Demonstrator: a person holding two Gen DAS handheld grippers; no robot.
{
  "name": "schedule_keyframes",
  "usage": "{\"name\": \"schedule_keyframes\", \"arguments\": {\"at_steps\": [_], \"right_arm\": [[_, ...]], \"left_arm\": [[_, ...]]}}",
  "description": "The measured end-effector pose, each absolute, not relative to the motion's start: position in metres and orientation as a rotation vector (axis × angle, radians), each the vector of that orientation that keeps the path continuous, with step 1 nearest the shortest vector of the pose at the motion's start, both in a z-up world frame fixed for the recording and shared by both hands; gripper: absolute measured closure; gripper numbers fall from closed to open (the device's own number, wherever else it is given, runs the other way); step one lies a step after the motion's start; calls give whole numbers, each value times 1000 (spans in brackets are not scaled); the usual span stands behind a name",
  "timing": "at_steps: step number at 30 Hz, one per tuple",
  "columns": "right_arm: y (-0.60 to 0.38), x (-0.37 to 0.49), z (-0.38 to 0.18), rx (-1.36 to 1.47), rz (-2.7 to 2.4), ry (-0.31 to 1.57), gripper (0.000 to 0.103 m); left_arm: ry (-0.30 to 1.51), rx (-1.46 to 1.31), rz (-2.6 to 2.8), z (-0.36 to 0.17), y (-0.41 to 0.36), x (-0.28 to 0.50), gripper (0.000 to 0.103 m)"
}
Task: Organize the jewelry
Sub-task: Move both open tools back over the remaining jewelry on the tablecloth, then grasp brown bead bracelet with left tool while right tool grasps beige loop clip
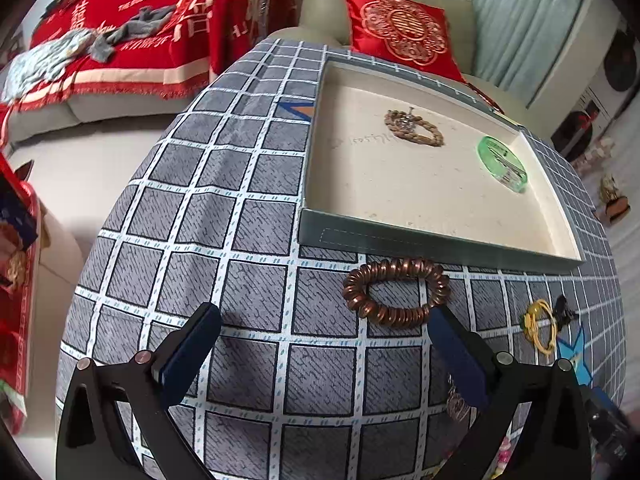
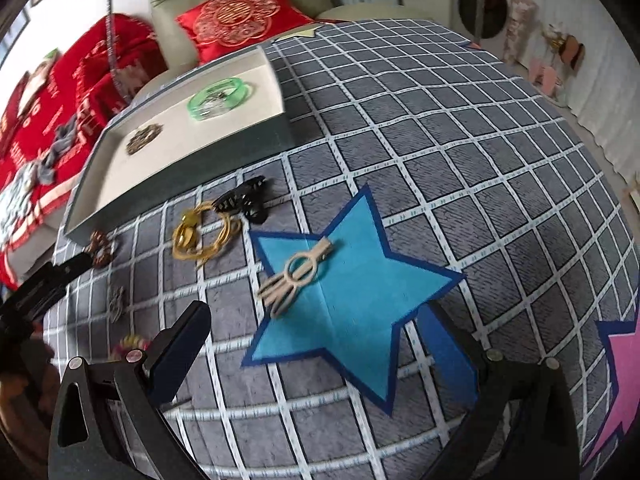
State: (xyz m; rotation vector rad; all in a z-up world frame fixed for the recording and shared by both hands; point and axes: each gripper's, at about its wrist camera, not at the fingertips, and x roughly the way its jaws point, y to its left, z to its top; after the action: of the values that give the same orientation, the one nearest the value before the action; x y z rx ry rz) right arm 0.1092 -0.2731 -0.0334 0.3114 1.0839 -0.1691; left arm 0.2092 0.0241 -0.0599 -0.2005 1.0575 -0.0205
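Observation:
A grey tray with a cream floor (image 1: pixel 360 236) holds a brown braided bracelet (image 1: pixel 414 127) and a green bangle (image 1: pixel 502 163). Just in front of the tray, a copper spiral hair tie (image 1: pixel 396 292) lies on the checked cloth. My left gripper (image 1: pixel 324 314) is open, and its right fingertip nearly touches that tie. Further right lie a yellow hair tie (image 1: pixel 540 330) and a black claw clip (image 1: pixel 562 308). In the right wrist view, a beige hair clip (image 2: pixel 296 276) rests on a blue star patch (image 2: pixel 360 304). My right gripper (image 2: pixel 316 316) hangs open and empty just short of the clip. The tray (image 2: pixel 180 152), black claw clip (image 2: pixel 244 200) and yellow tie (image 2: pixel 200 232) lie beyond.
A small silvery piece (image 2: pixel 116 300) and a pink-yellow item (image 2: pixel 132 342) lie near the table's left edge. A pale sofa with a red blanket (image 1: pixel 132 40) and a red cushion (image 1: pixel 400 32) stands behind the table. A pink star patch (image 2: pixel 620 360) is at the right.

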Motion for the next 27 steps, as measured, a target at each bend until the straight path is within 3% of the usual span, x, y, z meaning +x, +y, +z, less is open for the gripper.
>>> {"name": "schedule_keyframes", "arguments": {"at_steps": [8, 13, 15, 17, 18, 20, 27], "right_arm": [[-256, 125, -42, 228, -282, 1058, 20], [-248, 129, -42, 164, -304, 1036, 34], [-245, 128, -40, 153, -287, 1031, 49], [-244, 127, -38, 152, -278, 1025, 76], [-245, 126, -38, 155, -277, 1025, 78], [-246, 126, -38, 162, -270, 1026, 82], [-260, 117, -37, 269, -192, 1014, 82]], "left_arm": [[1040, -206, 52, -62, 22, 213, 3], [1019, -135, 72, -61, 11, 213, 21], [1016, -115, 59, -59, 7, 213, 33], [1011, -93, 46, -58, 4, 212, 44], [1006, -81, 39, -57, 2, 211, 60], [999, -52, 18, -56, -1, 210, 74], [978, -87, -100, -48, 8, 194, 76]]}}
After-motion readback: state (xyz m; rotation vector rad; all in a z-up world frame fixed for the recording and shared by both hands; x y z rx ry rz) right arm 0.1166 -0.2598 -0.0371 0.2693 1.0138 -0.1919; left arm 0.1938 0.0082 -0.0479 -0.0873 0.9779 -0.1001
